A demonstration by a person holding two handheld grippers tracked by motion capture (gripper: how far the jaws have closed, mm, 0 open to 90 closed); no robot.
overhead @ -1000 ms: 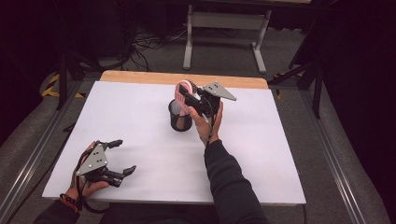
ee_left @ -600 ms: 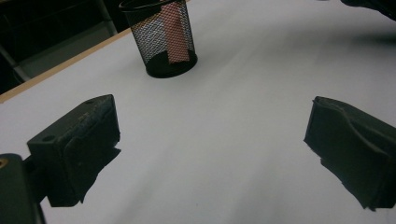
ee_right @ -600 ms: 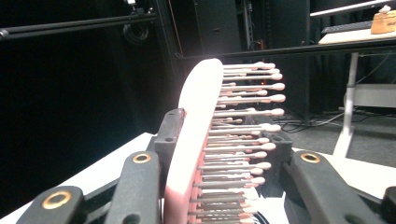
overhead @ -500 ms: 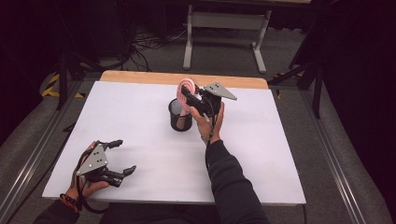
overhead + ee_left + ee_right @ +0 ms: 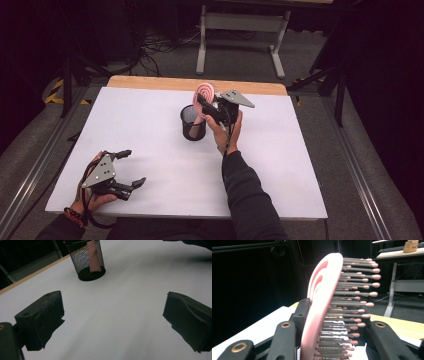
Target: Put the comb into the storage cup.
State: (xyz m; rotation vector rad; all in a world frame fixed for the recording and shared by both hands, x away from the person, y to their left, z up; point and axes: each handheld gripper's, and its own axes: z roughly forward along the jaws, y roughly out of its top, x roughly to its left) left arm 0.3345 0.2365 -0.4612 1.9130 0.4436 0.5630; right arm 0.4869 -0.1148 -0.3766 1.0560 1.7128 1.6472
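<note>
A pink hairbrush (image 5: 206,91) stands upright with its handle (image 5: 94,256) down inside a black mesh cup (image 5: 193,122) at the table's middle. My right gripper (image 5: 202,102) is shut on the brush just below its head, above the cup's rim. In the right gripper view the brush (image 5: 322,302) rises between the jaws of the right gripper (image 5: 332,325), bristles pointing right. Near the front left corner my left gripper (image 5: 134,167) rests in a hand, open and holding nothing. Its view looks between the wide-apart jaws of the left gripper (image 5: 112,317) toward the mesh cup (image 5: 87,260).
The white tabletop (image 5: 300,165) has a wooden strip (image 5: 150,82) along its far edge. A metal stand (image 5: 240,30) and cables lie on the floor beyond. Rails run along both sides of the table.
My right gripper has drifted slightly to the right with the brush. The cup and the left gripper have not moved.
</note>
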